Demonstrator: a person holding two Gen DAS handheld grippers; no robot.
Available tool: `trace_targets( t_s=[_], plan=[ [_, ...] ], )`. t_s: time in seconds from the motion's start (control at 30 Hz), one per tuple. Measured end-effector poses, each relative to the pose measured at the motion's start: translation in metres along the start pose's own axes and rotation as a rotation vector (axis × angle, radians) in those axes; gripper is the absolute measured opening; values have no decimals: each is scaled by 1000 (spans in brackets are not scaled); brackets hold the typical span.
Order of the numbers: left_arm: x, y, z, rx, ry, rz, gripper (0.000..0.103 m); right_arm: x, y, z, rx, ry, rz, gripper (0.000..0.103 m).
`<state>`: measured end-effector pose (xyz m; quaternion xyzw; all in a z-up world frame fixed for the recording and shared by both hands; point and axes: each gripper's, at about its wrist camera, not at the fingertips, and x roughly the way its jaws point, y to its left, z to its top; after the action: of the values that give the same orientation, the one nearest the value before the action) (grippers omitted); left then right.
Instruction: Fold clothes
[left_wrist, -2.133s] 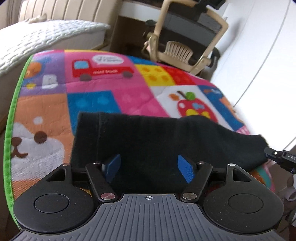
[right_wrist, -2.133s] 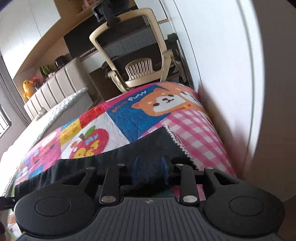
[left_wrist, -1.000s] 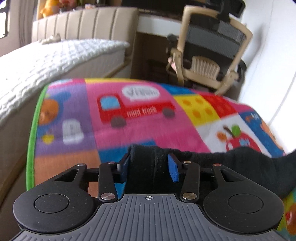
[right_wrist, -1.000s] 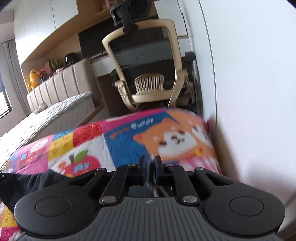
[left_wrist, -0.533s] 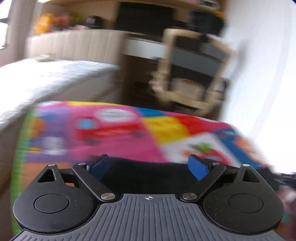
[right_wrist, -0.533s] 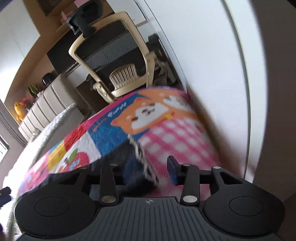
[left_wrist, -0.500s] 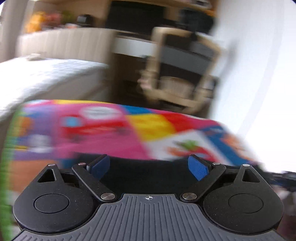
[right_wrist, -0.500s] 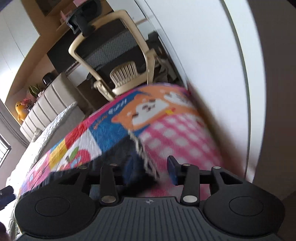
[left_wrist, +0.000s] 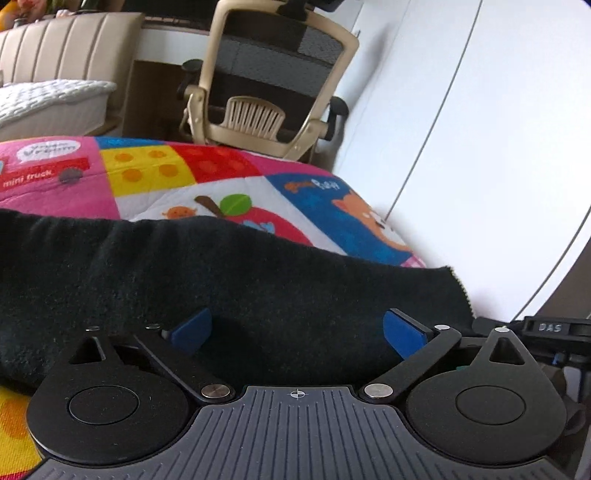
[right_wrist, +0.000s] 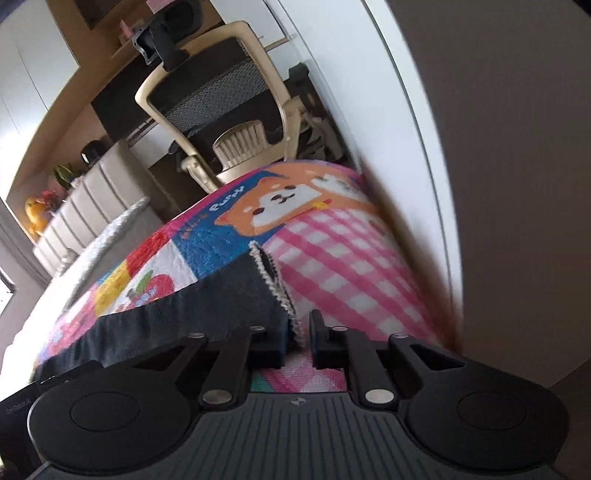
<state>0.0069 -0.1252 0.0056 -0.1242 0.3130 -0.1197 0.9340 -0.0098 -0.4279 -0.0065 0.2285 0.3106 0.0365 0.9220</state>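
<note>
A black knitted garment (left_wrist: 221, 273) lies stretched across a colourful play mat (left_wrist: 147, 170). My left gripper (left_wrist: 297, 325) hovers low over its middle, jaws opening wide, blue pads (left_wrist: 192, 326) apart and gripping nothing. In the right wrist view the garment (right_wrist: 203, 306) ends in a whitish fringed edge. My right gripper (right_wrist: 299, 332) is closing on that edge at the garment's right end, with the fringe pinched between its nearly shut jaws. Part of the right gripper (left_wrist: 554, 328) shows at the left wrist view's right edge.
The mat (right_wrist: 332, 266) is bounded on the right by a white wall or wardrobe (left_wrist: 461, 147). A beige mesh office chair (left_wrist: 266, 74) stands behind the mat's far edge. A bed with a white cover (left_wrist: 44, 96) lies at the far left.
My left gripper let go of the bunched black cloth, opened wide and swung right along the garment. My right gripper opened briefly, rolled, then closed on the fringed edge.
</note>
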Motion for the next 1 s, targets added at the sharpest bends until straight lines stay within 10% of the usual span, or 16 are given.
trace_targets(
  t_s=[0.13, 0.4, 1.0],
  plan=[
    [3, -8, 0, 34, 7, 30, 103, -13, 29, 8, -115, -98, 10, 13],
    [-1, -8, -3, 25, 0, 25, 103, 36, 46, -1, -65, 44, 102, 20],
    [-4, -16, -7, 46, 0, 67, 103, 32, 39, -7, -92, 7, 147, 21]
  ],
)
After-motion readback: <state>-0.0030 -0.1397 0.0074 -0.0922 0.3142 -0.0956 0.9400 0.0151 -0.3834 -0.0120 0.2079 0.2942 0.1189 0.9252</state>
